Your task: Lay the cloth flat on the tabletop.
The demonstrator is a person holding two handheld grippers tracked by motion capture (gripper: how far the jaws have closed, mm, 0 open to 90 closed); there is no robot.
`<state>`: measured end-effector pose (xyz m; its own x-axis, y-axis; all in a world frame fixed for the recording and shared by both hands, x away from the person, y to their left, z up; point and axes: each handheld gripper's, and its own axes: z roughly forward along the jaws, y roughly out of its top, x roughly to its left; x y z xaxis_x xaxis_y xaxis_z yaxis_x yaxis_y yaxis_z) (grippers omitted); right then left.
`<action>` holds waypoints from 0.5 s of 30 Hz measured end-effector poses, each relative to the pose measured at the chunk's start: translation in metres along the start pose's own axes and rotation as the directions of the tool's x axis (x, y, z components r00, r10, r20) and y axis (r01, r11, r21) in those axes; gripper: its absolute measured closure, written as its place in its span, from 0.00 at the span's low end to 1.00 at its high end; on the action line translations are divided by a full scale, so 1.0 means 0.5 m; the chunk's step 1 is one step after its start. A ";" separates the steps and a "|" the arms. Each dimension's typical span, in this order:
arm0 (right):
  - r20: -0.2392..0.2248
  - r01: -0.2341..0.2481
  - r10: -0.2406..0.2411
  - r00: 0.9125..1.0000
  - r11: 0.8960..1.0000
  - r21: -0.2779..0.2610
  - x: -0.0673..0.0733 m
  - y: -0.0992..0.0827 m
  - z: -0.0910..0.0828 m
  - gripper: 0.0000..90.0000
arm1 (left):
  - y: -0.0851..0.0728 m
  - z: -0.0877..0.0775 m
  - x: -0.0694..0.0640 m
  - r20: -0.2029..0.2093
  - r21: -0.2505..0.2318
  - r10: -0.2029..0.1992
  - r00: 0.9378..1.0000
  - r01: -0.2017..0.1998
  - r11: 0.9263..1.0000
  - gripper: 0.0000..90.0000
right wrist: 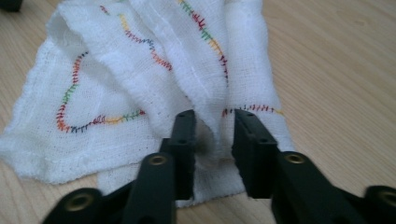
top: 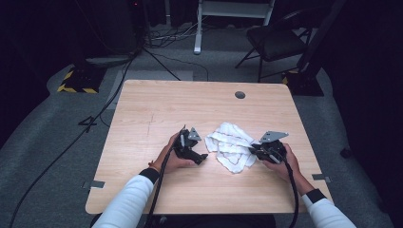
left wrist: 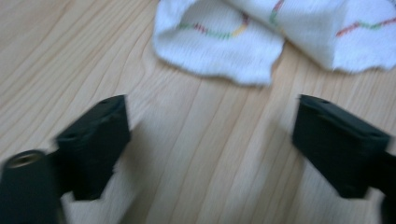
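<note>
Your right gripper (right wrist: 212, 154) pinches a raised fold of the white cloth (right wrist: 140, 88), its jaws nearly together with the fabric caught between them. Your left gripper (left wrist: 210, 144) stands wide and holds nothing, its jaws over bare wood just short of the cloth's near edge. The cloth, edged in coloured stitching, lies crumpled on the wooden table (top: 157, 109) between your two hands, right of centre and toward your side.
</note>
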<state>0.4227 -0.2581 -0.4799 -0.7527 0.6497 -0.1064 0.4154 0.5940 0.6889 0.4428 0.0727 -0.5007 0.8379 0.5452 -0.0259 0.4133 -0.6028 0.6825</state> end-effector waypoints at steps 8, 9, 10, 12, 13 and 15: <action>-0.005 0.015 -0.015 1.000 0.999 -0.045 0.003 0.000 -0.024 0.98 | 0.058 0.026 0.006 -0.022 -0.058 0.045 0.999 -0.046 0.997 0.33; -0.005 0.015 -0.015 1.000 0.999 -0.045 0.003 0.000 -0.024 0.98 | 0.058 0.026 0.006 -0.022 -0.058 0.045 0.999 -0.046 0.997 0.38; 0.007 0.018 -0.018 1.000 0.999 -0.049 0.003 0.001 -0.029 0.98 | 0.062 0.026 0.010 -0.023 -0.080 0.047 0.999 -0.049 0.996 0.38; 0.024 0.021 -0.019 1.000 0.998 -0.059 0.001 0.001 -0.036 0.98 | 0.072 0.032 0.014 -0.018 -0.093 0.051 0.999 -0.053 0.994 0.39; 0.033 0.023 -0.021 0.999 0.998 -0.063 0.000 0.002 -0.039 0.98 | 0.076 0.037 0.017 -0.013 -0.094 0.050 0.999 -0.051 0.994 0.40; 0.040 0.021 -0.018 0.999 0.996 -0.086 -0.005 0.003 -0.047 0.98 | 0.080 0.054 0.022 0.003 -0.087 0.066 0.998 -0.065 0.994 0.55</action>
<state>0.4133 -0.2698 -0.4618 -0.7388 0.6576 -0.1474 0.3536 0.5645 0.7458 0.4784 0.0389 -0.4936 0.8643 0.5027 0.0171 0.3249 -0.5840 0.7439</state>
